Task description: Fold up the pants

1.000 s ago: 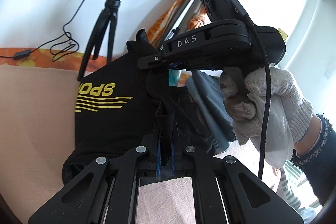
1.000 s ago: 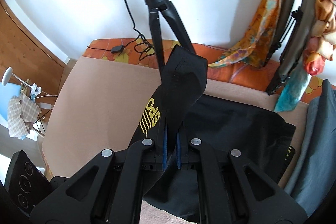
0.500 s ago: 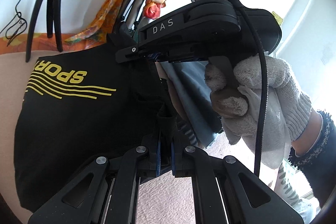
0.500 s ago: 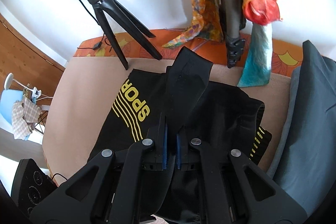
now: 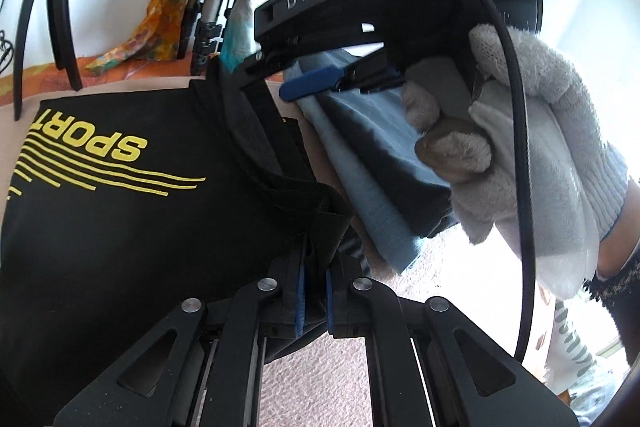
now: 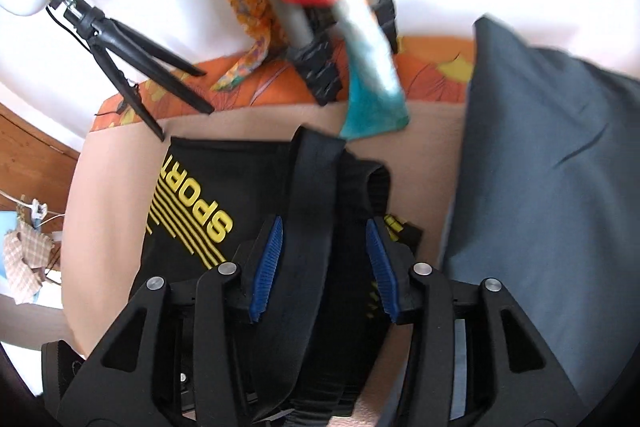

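Black sport pants (image 6: pixel 224 187) with yellow lettering now lie folded on the beige cover (image 6: pixel 108 187): right gripper (image 6: pixel 324 267) has just spread apart, releasing them, while left gripper (image 5: pixel 314 301) still pinches the hem.

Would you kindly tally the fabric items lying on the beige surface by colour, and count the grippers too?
Black pants with yellow SPORT print: 1
Grey-blue folded cloth: 1
Grippers: 2, the left gripper shut on the pants, the right gripper open
Total: 4
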The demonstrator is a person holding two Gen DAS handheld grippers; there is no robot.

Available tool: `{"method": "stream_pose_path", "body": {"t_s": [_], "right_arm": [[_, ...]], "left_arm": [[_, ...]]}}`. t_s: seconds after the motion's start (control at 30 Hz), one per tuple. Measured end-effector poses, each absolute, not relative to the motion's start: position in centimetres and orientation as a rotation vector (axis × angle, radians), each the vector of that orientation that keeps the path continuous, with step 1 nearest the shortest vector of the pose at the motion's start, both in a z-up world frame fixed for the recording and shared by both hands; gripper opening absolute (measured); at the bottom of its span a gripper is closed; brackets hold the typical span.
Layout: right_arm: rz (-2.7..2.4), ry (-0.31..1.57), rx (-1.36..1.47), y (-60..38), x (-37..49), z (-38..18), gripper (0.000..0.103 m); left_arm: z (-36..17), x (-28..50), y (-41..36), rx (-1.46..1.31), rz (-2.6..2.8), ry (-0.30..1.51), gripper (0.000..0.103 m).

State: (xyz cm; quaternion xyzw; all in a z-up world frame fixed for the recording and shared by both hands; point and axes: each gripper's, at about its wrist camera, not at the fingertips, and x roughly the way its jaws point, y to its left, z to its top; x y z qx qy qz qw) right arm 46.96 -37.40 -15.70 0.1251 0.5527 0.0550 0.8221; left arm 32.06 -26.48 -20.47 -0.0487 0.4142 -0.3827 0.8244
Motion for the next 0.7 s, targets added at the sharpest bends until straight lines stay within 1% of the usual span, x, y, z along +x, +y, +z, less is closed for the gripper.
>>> {"method": "stream_pose_path", "body": {"t_s": [0.03, 0.13, 0.33, 0.43, 0.5, 0.57, 0.67, 0.7], "right_arm": [[0.125, 1.158, 0.269, -37.5, 46.9, -15.5, 0.046], [0.213, 1.106, 0.319, -36.9, 46.3, -14.4, 0.046], [0.356, 1.175, 0.379, -34.0, 47.2, -16.3, 0.046], [0.394, 1.215, 0.352, -32.1, 47.8, -17.8, 0.046], [0.333, 1.241, 0.287, -31.4, 48.2, -18.6, 0.046], [0.213, 1.241, 0.219, -32.1, 48.5, -19.0, 0.046], [0.097, 1.2, 0.293, -35.3, 48.0, -18.5, 0.046], [0.081, 1.194, 0.319, -36.2, 47.7, -18.2, 0.046]], "left_arm": [[-20.4, 31.8, -26.7, -0.087, -0.819, 0.876, 0.006], [-19.9, 31.1, -27.3, -0.058, -0.833, 0.856, 0.016], [-18.9, 28.6, -27.5, -0.025, -0.878, 0.829, 0.018], [-18.3, 27.1, -26.9, 0.018, -0.92, 0.832, 0.018], [-18.0, 26.4, -26.1, 0.049, -0.925, 0.842, 0.018], [-17.4, 26.2, -24.9, 0.042, -0.936, 0.857, 0.018], [-15.9, 26.4, -22.6, 0.058, -0.905, 0.828, 0.019], [-15.5, 26.7, -21.7, 0.038, -0.896, 0.833, 0.024]]}}
